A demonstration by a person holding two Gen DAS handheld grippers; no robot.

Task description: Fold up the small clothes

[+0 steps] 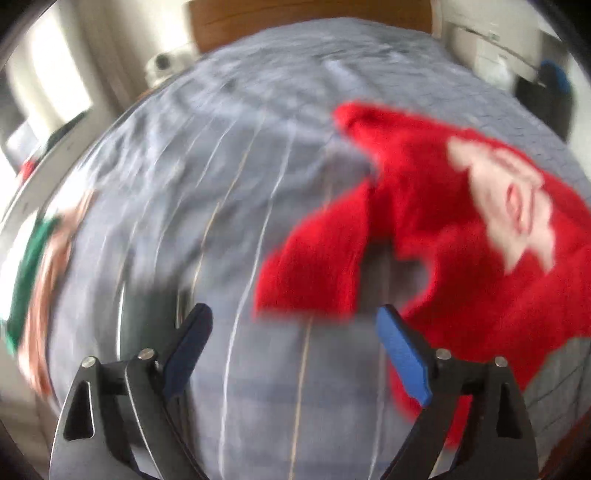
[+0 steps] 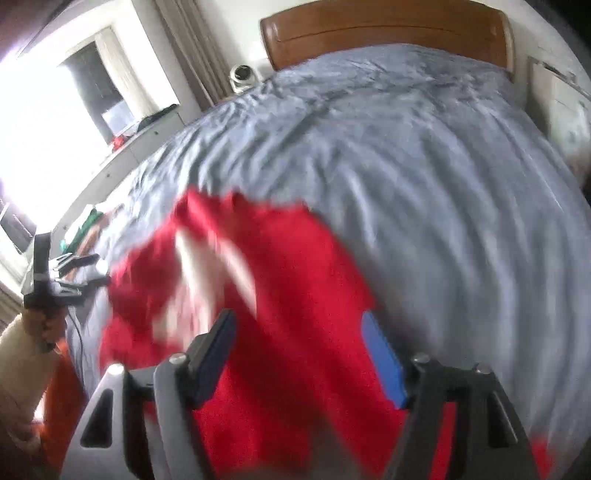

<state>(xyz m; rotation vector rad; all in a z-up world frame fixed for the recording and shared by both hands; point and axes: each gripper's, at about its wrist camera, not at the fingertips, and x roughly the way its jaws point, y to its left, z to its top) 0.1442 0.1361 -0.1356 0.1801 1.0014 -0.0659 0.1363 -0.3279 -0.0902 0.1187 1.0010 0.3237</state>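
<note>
A red knitted garment with a white pattern lies spread on the grey bed cover, blurred by motion. My left gripper stands open, its tips just short of a red sleeve, with nothing pinched. In the right wrist view the same red garment fills the lower middle. My right gripper hovers open over it, and the fabric shows between the fingers without being pressed. The left gripper appears at the far left, held by a hand in a cream sleeve.
Green and orange clothing lies at the bed's left edge. A wooden headboard closes the far end, with a white round device to its left and a pale nightstand to its right. The bed cover is bare grey beyond the garment.
</note>
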